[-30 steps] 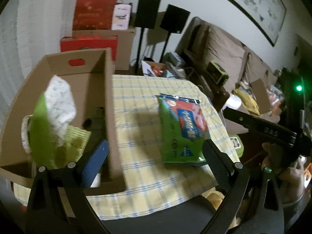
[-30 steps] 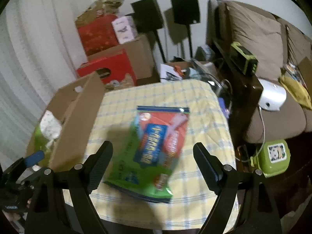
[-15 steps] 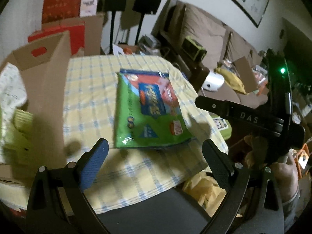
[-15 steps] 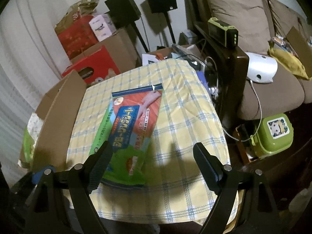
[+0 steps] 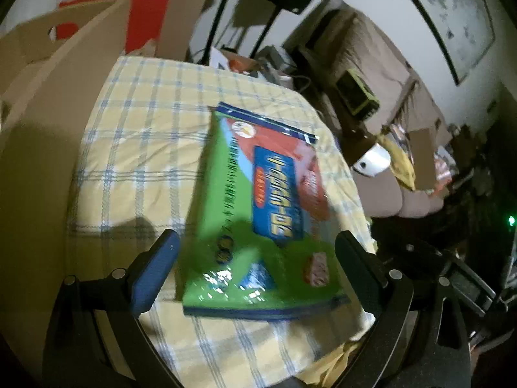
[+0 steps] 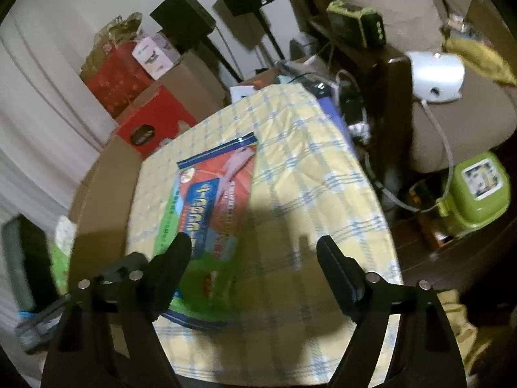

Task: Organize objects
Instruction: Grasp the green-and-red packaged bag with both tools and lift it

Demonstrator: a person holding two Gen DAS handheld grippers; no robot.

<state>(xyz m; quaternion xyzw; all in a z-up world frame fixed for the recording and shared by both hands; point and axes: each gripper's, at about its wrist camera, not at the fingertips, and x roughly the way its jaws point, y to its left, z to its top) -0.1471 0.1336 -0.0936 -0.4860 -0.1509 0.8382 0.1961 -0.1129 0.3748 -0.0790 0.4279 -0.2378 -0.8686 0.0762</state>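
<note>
A flat green, red and blue plastic package (image 5: 258, 213) lies on the yellow checked tablecloth (image 5: 139, 148); it also shows in the right wrist view (image 6: 210, 207). My left gripper (image 5: 258, 258) is open, its fingers straddling the package's near end just above it. My right gripper (image 6: 252, 258) is open and empty, over the cloth to the right of the package. A brown cardboard box (image 5: 45, 103) stands at the table's left; in the right wrist view (image 6: 93, 213) green and white items show inside it.
Red and brown boxes (image 6: 142, 97) and two black speakers on stands (image 6: 206, 9) stand behind the table. A brown sofa (image 6: 420, 64) with a white device (image 6: 436, 74) is to the right. A green container (image 6: 475, 190) sits on the floor.
Both grippers moved forward and lower toward the table. My left gripper swung right from the box and now straddles the package's near end. My right gripper shifted right of the package.
</note>
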